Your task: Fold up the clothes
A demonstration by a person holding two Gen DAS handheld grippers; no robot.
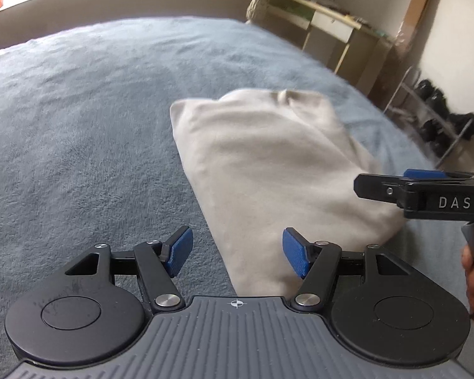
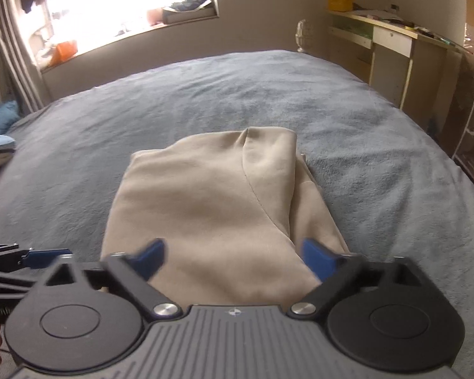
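A beige garment (image 1: 268, 164) lies folded into a narrow bundle on the grey-blue bedspread (image 1: 79, 126). My left gripper (image 1: 237, 251) hovers over the garment's near left edge with its blue pads apart and nothing between them. In the right wrist view the same garment (image 2: 211, 202) stretches away from the camera, a seam curving down its right half. My right gripper (image 2: 233, 260) stands wide open above the garment's near end, gripping nothing. The right gripper's fingers (image 1: 420, 183) enter the left wrist view from the right, beside the garment.
The bedspread (image 2: 363, 145) reaches well beyond the garment on all sides. A desk (image 2: 395, 44) and a wire shoe rack (image 1: 439, 126) stand past the bed's right edge. A window sill with clutter (image 2: 110, 31) lies beyond the far edge. Blue pillows (image 2: 0, 126) lie far left.
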